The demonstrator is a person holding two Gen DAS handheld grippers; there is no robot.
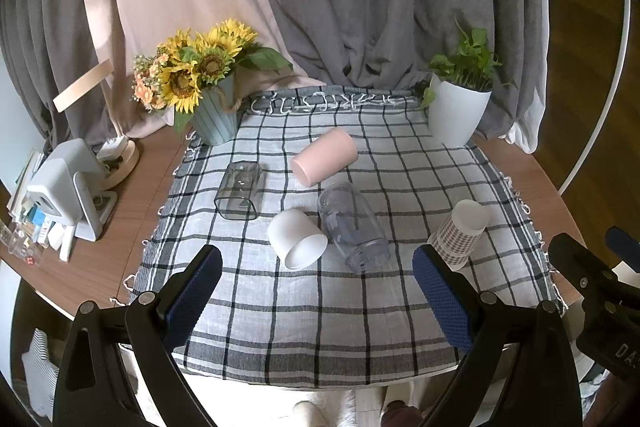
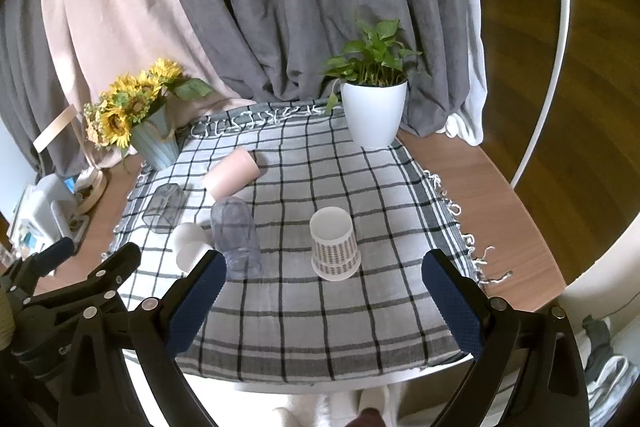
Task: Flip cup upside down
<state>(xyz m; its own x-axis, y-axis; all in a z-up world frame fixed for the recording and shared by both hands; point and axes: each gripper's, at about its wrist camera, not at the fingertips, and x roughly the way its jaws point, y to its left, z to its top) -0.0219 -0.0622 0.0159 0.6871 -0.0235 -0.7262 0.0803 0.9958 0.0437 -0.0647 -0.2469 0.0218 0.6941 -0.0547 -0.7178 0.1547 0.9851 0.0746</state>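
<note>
A checked paper cup (image 2: 334,245) stands upside down on the plaid cloth (image 2: 360,307); it also shows in the left wrist view (image 1: 460,229). Four cups lie on their sides: a pink one (image 1: 324,157), a white one (image 1: 296,239), a clear round one (image 1: 352,227) and a smoky square one (image 1: 240,191). My left gripper (image 1: 318,291) is open and empty, near the cloth's front, short of the white cup. My right gripper (image 2: 322,297) is open and empty, just short of the paper cup.
A blue pot of sunflowers (image 1: 212,115) stands at the back left and a white pot with a green plant (image 1: 456,111) at the back right. White devices and clutter (image 1: 64,195) sit on the wooden table (image 1: 132,195) to the left. Curtains hang behind.
</note>
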